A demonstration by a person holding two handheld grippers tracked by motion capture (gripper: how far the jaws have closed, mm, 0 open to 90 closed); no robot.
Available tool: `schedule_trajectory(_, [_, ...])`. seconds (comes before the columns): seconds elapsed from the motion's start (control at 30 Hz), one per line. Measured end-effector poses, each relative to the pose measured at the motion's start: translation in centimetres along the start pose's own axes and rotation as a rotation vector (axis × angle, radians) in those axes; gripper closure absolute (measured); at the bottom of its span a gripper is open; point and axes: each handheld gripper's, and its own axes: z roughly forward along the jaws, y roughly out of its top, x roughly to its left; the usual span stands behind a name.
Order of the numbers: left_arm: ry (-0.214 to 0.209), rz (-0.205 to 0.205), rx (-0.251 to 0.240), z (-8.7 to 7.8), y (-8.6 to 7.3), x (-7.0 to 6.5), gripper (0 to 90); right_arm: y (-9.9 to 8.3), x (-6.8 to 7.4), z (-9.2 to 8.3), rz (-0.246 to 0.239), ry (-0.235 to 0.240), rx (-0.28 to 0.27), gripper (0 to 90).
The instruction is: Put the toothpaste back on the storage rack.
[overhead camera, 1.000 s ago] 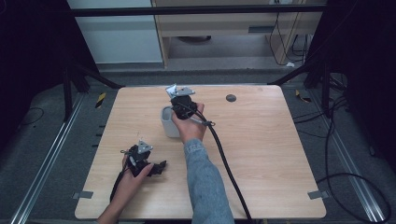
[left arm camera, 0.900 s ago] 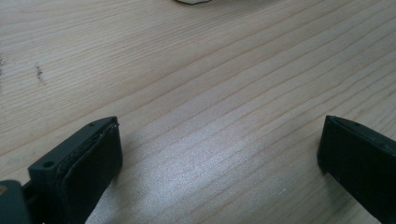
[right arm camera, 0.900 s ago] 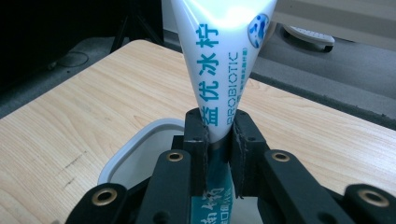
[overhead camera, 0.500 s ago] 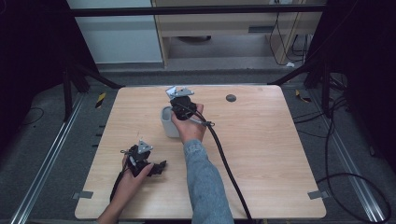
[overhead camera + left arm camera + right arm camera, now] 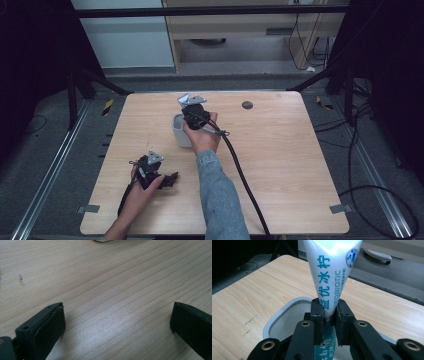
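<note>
High view: one wooden surface (image 5: 280, 165) carries one white cup (image 5: 179, 131) just left of frame centre. My right tongs (image 5: 192, 107) sit directly over that cup. My left tongs (image 5: 167, 179) rest in the lower left of the frame, well apart from the cup. One dark round spot (image 5: 247, 105) lies upper right of the cup.

Left gripper view: my left tongs (image 5: 117, 322) stand wide apart over bare wood, nothing between the two pads. One white edge shows at the top of the frame; I cannot tell what it is.

Right gripper view: my right tongs (image 5: 329, 312) are clamped on one white tube (image 5: 332, 267) with blue lettering, at frame centre. The tube stands upright, widening toward the top. The cup (image 5: 279, 322) lies directly beneath, lower left.
</note>
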Motion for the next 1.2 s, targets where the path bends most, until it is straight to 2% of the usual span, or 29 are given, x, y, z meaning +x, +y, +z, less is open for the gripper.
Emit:
schedule_trajectory(0.37, [0.001, -0.001, -0.001, 0.01, 0.0, -0.01, 0.0, -0.92, -0.41, 0.07, 0.013, -0.009, 0.021, 78.4])
schedule_trajectory(0.97, [0.001, -0.001, -0.001, 0.01, 0.0, -0.01, 0.0, -0.67, -0.04, 0.32, 0.016, -0.007, 0.033, 77.6])
schedule_trajectory(1.2, [0.0, -0.001, 0.0, 0.0, 0.0, 0.0, 0.0, -0.44, 0.28, 0.59, -0.001, -0.001, 0.046, 77.2])
